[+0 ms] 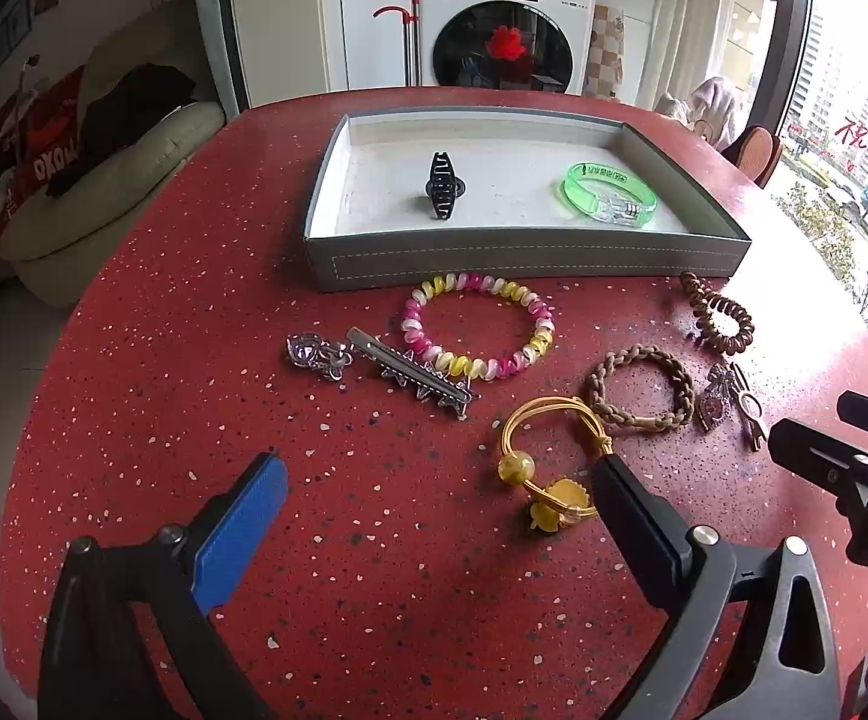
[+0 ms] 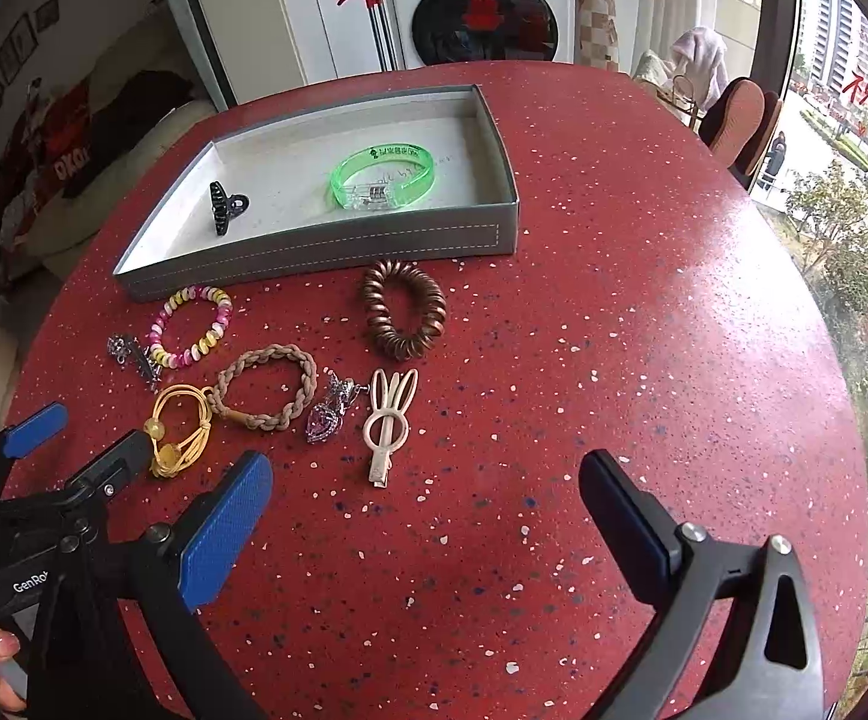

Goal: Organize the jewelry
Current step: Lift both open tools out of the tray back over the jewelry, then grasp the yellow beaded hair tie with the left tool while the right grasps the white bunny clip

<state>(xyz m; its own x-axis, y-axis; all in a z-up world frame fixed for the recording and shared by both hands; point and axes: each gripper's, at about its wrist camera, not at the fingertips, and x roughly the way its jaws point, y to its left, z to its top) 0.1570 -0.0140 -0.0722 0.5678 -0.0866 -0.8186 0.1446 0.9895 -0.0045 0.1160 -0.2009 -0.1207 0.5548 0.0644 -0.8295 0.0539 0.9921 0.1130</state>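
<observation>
Crowding the yellow hair tie [image 1: 545,462], braided tie [image 1: 641,387], left gripper [image 1: 440,483] and right gripper [image 2: 428,489] both gaping, empty.

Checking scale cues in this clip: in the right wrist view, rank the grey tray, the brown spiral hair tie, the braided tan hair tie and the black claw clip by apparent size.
Largest to smallest as they look:
1. grey tray
2. braided tan hair tie and brown spiral hair tie, too alike to rank
3. black claw clip, though it lies farther from the camera, so its true size is unsure
</observation>
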